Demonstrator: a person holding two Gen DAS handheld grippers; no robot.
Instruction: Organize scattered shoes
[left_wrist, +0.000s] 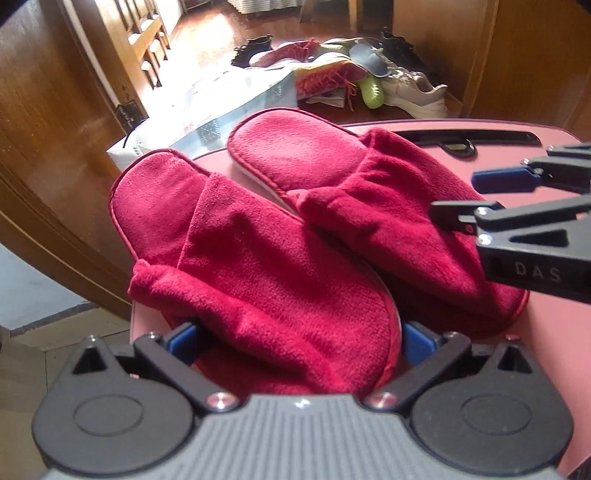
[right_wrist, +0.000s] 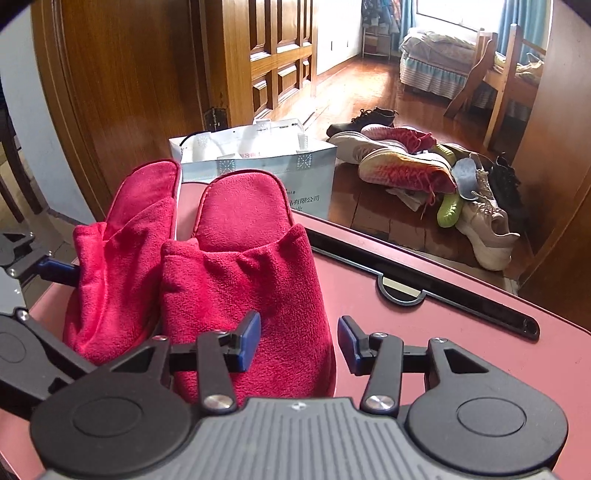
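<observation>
Lettering "DAS" on right claw

Soft red cloth on a smooth pink surface, with matt black plastic around it.

The two slippers are of red fleece cloth, fuzzy and matt, with a thin sewn edge; one shows a white sole rim. The surface under them is pink, smooth, with a soft shine, and carries a glossy black strip. The left gripper and the right gripper are of matt black plastic with blue pads, shiny metal screws and a ribbed grey body. The door and the floor are varnished wood, glossy. The bag is smooth white paper. The sneakers show knitted mesh cloth.
</observation>
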